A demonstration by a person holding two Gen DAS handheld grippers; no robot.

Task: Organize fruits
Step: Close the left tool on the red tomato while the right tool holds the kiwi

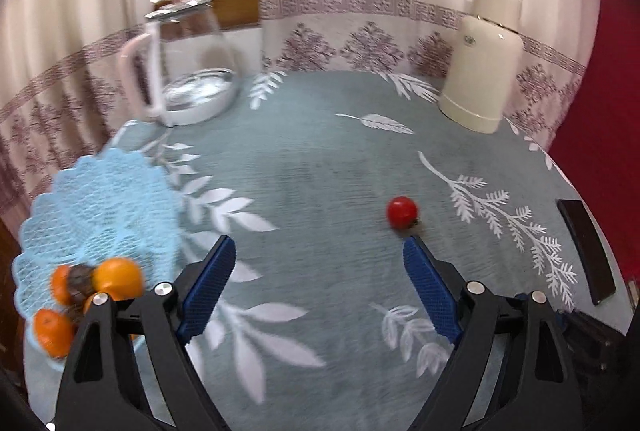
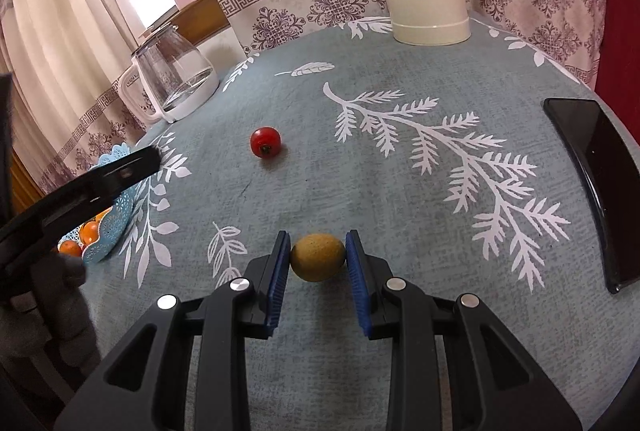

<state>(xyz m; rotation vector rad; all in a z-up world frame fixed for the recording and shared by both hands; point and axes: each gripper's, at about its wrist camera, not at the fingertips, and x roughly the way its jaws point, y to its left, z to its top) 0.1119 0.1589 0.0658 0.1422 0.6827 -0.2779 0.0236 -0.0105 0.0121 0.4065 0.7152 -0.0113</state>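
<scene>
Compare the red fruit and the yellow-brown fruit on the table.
The red fruit is glossy and lies free on the cloth; the yellow-brown fruit is dull, rough-skinned and sits between the right tool's pads. The yellow-brown one looks more oval. Both are small and outside the blue basket.

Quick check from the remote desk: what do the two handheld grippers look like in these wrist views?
Both look alike. The left gripper and right gripper have black plastic linkage arms with triangular cutouts, round silver pivot bolts, and flat blue textured pads on the fingers. No cables or markings are visible.
</scene>
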